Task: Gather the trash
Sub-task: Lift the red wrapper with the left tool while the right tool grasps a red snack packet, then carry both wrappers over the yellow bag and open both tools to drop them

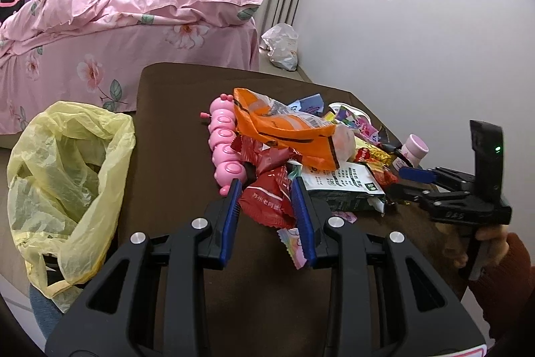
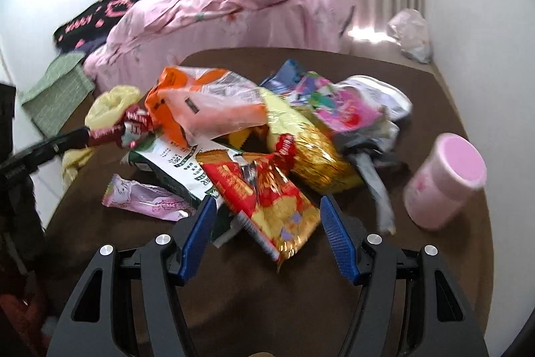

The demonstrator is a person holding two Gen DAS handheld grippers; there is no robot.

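Right wrist view: right gripper (image 2: 265, 206) wide open over a red-gold wrapper (image 2: 267, 203).
Left gripper (image 1: 267, 189) pinches a red wrapper (image 1: 267, 199); lower squarely, then close.

The right-wrist view is motion-blurred, so print on the red-and-gold wrapper (image 2: 267, 199) and pink cup (image 2: 444, 179) at three o'clock cannot be read, while the left gripper (image 2: 83, 136) at nine o'clock is cut off by the frame edge.
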